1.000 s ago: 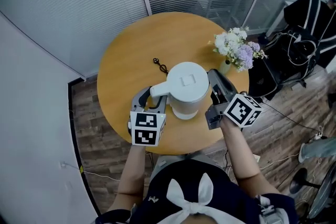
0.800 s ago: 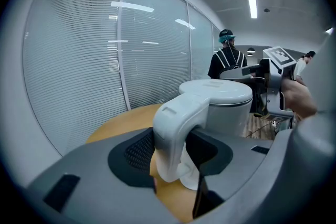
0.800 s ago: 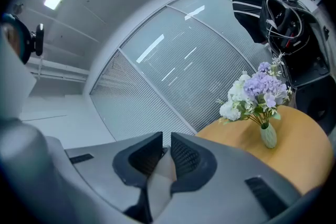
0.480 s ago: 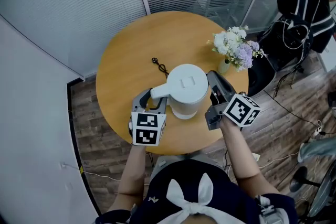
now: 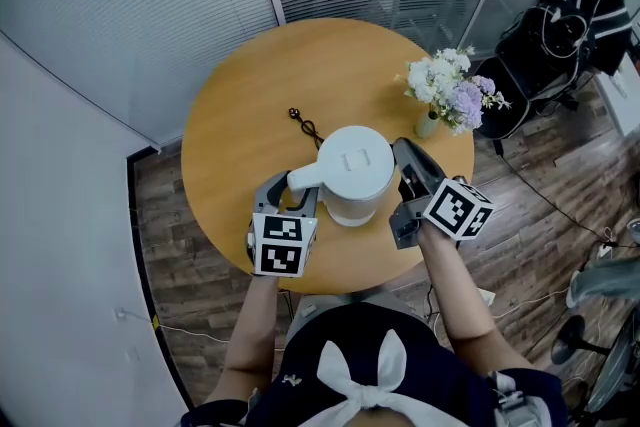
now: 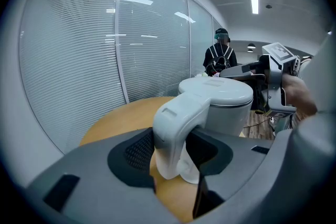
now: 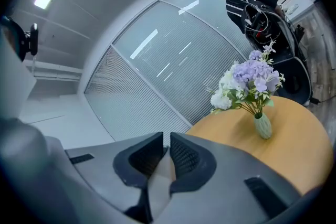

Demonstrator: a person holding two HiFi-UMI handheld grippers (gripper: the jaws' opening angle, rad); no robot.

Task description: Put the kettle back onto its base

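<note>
A white kettle (image 5: 352, 173) with a flat lid stands over the near part of the round wooden table (image 5: 250, 85). My left gripper (image 5: 292, 190) is shut on its handle (image 6: 176, 128), which sits upright between the dark pads. The kettle's body (image 6: 226, 102) rises just beyond the jaws. My right gripper (image 5: 410, 160) lies along the kettle's right side with its jaws shut and nothing in them (image 7: 167, 152); contact cannot be told. A black cord (image 5: 303, 126) runs toward the kettle. The kettle hides its base.
A small vase of white and purple flowers (image 5: 452, 95) stands at the table's right edge, close to my right gripper. Glass walls with blinds curve behind the table. A person in dark clothes (image 5: 575, 5) stands at the far right.
The kettle and both grippers have sunk slightly toward the table. The person at the far right has shifted.
</note>
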